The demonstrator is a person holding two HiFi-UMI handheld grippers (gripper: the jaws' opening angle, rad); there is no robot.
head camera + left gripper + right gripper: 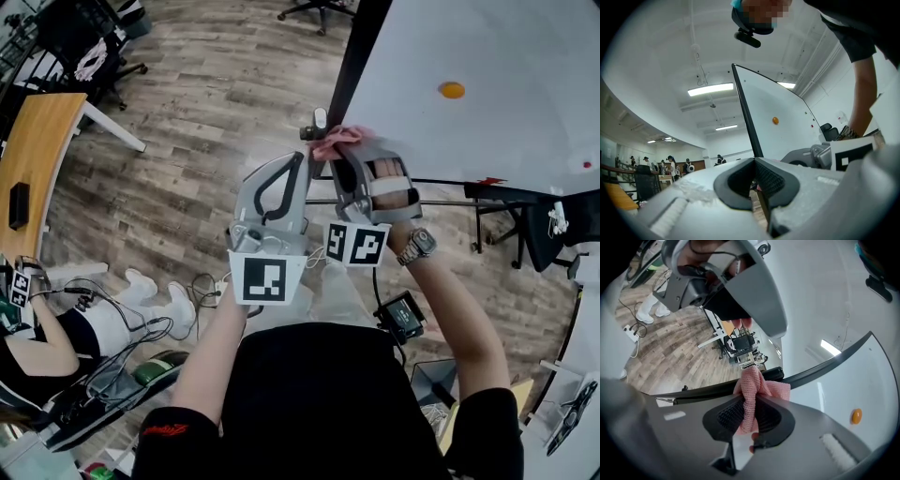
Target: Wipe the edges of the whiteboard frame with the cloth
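At one whiteboard frame (831, 363), one cloth (757, 385) in right claw (749, 414).

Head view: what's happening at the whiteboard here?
A person holds a gripper in each hand at a corner of the whiteboard. The right gripper is shut on a pink cloth, which sits against the dark frame there. The left gripper is alongside, jaws together with nothing visible in them. Wiping looks under way or about to start.

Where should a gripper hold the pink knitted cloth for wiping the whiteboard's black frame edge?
Pinch the pink knitted cloth at its bunched middle, coming square onto the black frame edge, as the right gripper does: a loose wad sticks out past the jaws and lies on the frame.
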